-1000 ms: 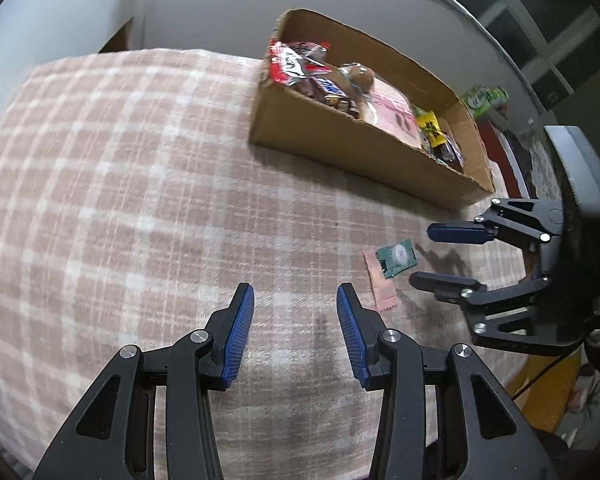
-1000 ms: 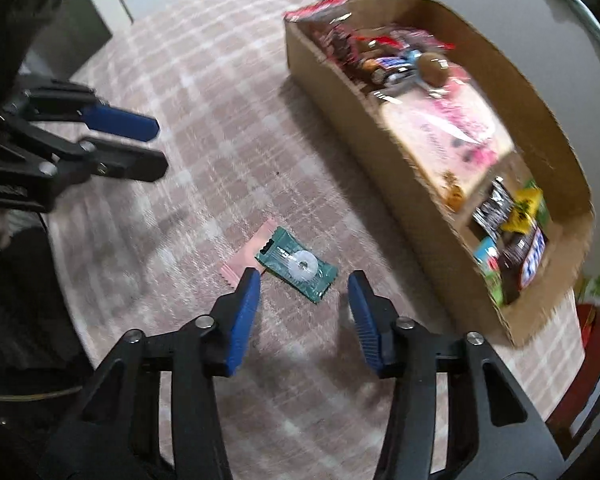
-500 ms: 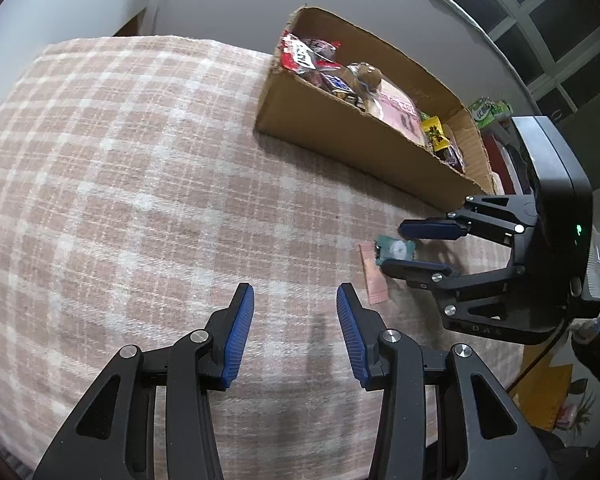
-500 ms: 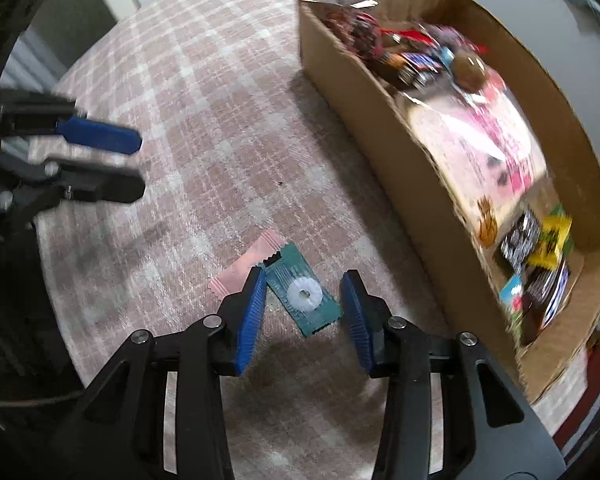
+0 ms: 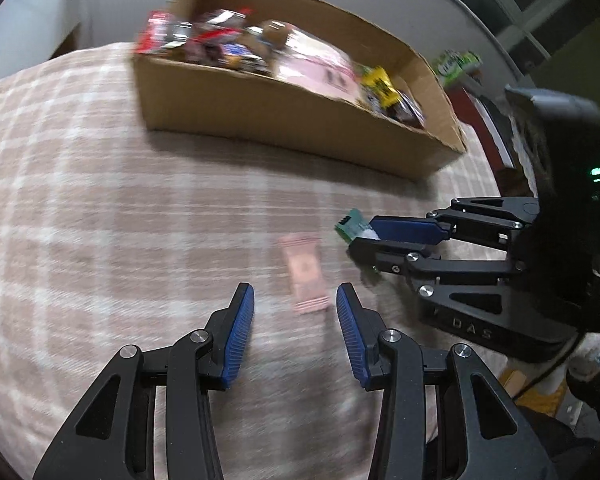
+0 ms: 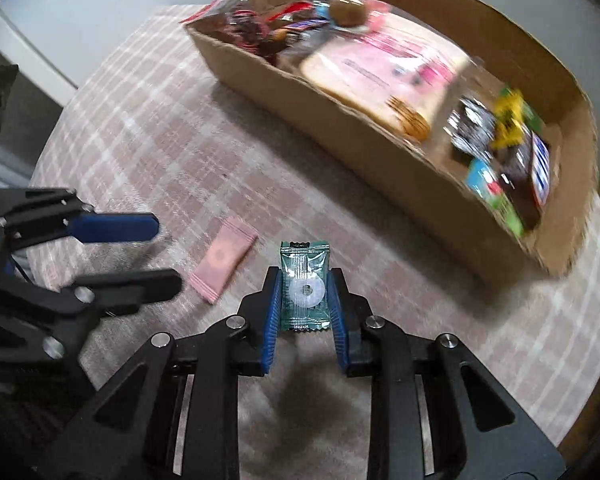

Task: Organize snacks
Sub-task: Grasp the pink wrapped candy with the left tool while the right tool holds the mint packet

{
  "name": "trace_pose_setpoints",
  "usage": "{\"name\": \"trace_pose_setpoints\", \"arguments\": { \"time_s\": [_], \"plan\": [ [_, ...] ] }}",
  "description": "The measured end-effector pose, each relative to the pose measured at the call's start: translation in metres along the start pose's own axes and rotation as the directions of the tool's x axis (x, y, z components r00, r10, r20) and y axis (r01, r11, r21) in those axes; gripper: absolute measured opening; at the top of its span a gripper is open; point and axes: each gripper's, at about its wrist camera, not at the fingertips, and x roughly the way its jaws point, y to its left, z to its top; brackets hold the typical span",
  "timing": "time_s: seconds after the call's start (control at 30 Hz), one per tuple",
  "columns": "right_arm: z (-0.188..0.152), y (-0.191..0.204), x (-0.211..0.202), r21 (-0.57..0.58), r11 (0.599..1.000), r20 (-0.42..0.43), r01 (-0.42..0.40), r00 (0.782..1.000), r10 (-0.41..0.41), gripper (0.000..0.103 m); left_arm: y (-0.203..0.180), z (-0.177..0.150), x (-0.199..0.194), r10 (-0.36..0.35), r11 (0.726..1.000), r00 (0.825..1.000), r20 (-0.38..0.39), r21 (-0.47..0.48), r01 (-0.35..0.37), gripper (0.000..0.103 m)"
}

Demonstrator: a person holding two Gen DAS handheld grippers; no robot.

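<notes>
My right gripper (image 6: 305, 280) is shut on a green candy packet (image 6: 305, 285) with a white ring sweet inside and holds it just above the checked tablecloth; the packet also shows in the left wrist view (image 5: 353, 227) at the right gripper (image 5: 360, 236). A pink packet (image 5: 305, 276) lies flat on the cloth, also in the right wrist view (image 6: 224, 258). My left gripper (image 5: 295, 300) is open, just short of the pink packet. The left gripper shows in the right wrist view (image 6: 160, 248). A cardboard box (image 5: 284, 114) full of snacks stands behind.
The box (image 6: 380, 152) holds chocolate bars, a pink bag and small wrapped sweets. The pink-and-white checked cloth (image 5: 100, 220) covers the table. A green packet (image 5: 458, 65) sits on furniture beyond the box's right end.
My right gripper closed on the green packet and lifted it off the pink one. My left gripper moved right and forward toward the pink packet.
</notes>
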Motion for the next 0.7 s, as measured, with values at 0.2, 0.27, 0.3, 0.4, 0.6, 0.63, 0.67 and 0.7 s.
{"name": "trace_pose_setpoints", "arguments": {
  "time_s": [0.2,0.27,0.3,0.4,0.6,0.63,0.67,0.7],
  "plan": [
    [-0.017,-0.009,-0.010,0.063,0.998,0.003,0.027,1.000,-0.027,0.024,-0.016,0.010,0.021,0.040,0.999,0.999,-0.027,0.037,-0.039,0.041],
    [-0.027,-0.014,-0.017,0.082,0.996,0.006,0.037,0.999,-0.038,0.024,-0.019,0.013,0.024,0.055,0.997,0.998,-0.022,0.053,-0.054,0.039],
    [-0.028,-0.015,-0.018,0.094,0.995,0.009,0.038,0.999,-0.039,0.024,-0.020,0.013,0.025,0.069,0.996,0.997,-0.020,0.064,-0.068,0.036],
    [-0.034,-0.015,-0.017,0.125,0.991,0.013,0.042,0.999,-0.044,0.024,-0.021,0.016,0.028,0.097,0.992,0.995,-0.022,0.088,-0.094,0.026],
    [-0.035,-0.010,-0.013,0.183,0.981,0.014,0.064,0.998,-0.068,0.024,-0.012,0.012,0.023,0.109,0.986,0.994,-0.029,0.129,-0.104,0.013],
    [-0.036,-0.011,-0.014,0.197,0.978,0.014,0.065,0.998,-0.069,0.024,-0.007,0.009,0.018,0.106,0.986,0.994,-0.031,0.130,-0.101,0.013],
    [-0.037,-0.011,-0.014,0.209,0.976,0.013,0.066,0.997,-0.071,0.024,-0.005,0.008,0.016,0.104,0.987,0.994,-0.034,0.128,-0.099,0.012],
    [-0.040,-0.011,-0.015,0.215,0.974,0.012,0.068,0.997,-0.073,0.024,-0.003,0.008,0.015,0.103,0.987,0.994,-0.038,0.131,-0.097,0.012]
  ]
}}
